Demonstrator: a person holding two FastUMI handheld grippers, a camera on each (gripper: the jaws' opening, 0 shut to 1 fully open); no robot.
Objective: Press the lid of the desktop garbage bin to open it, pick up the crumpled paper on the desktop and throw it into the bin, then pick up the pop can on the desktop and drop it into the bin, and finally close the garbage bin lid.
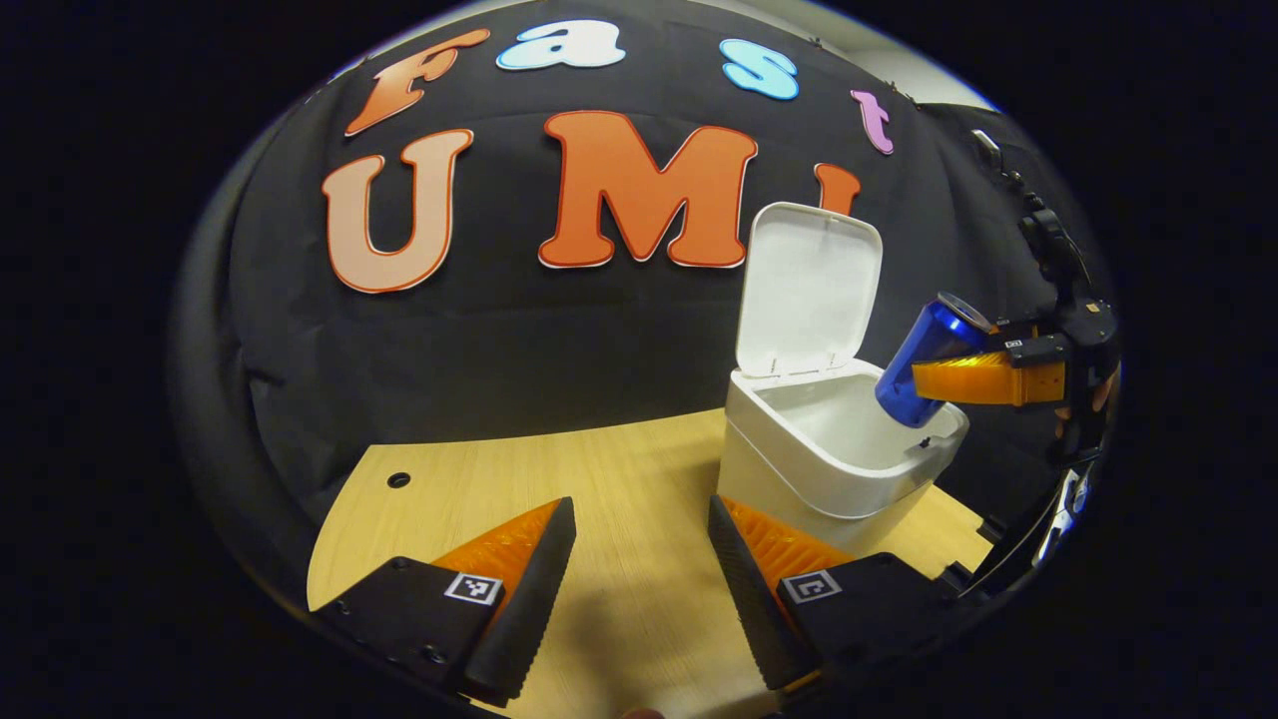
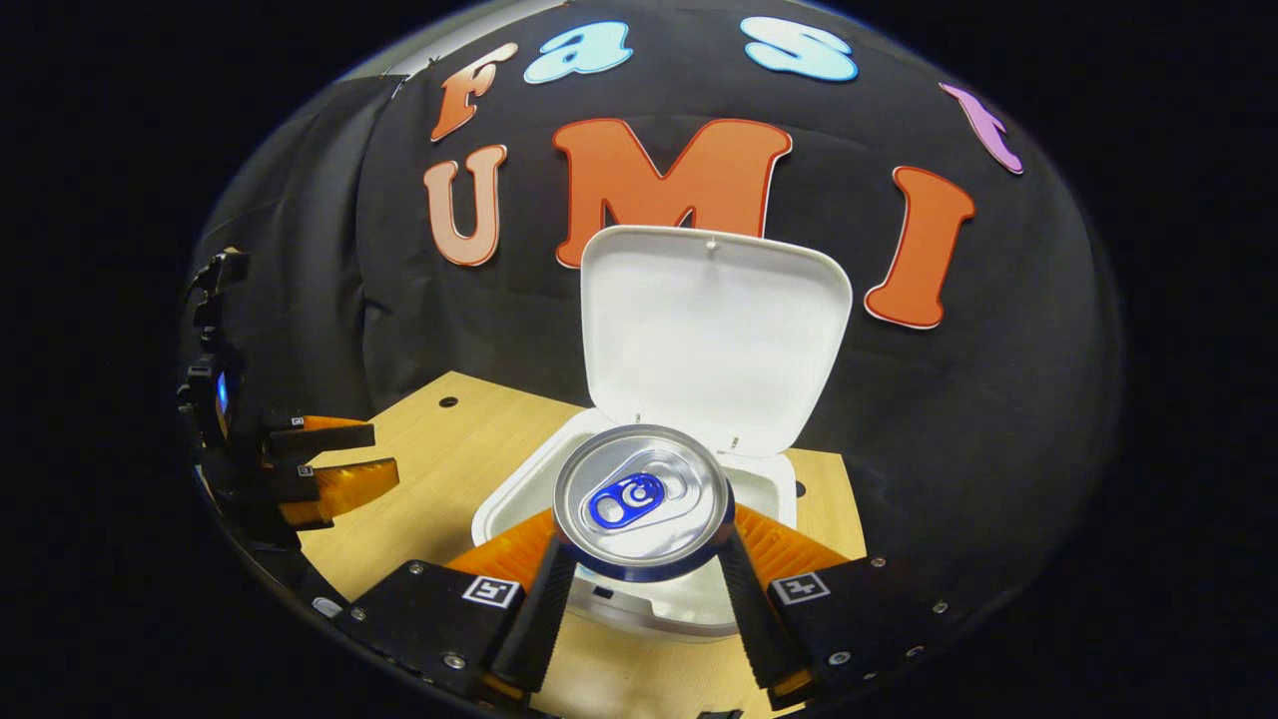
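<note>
Standing right of centre on the wooden tabletop (image 1: 619, 469), white garbage bin (image 1: 829, 469) with lid (image 1: 809, 290) upright, blue pop can (image 1: 929, 364) tilted above its mouth, pinched by right tool (image 2: 639, 589), left tool (image 1: 639, 569) spread at lower frame, seemingly holding nothing.

No readable text; square coded markers on left claw (image 1: 639, 589) and right claw (image 2: 644, 599) mounts only.

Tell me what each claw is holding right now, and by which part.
The right claw grips the blue aluminium pop can around its body, tilted over the open white plastic bin. The left claw is open, holding nothing.
</note>
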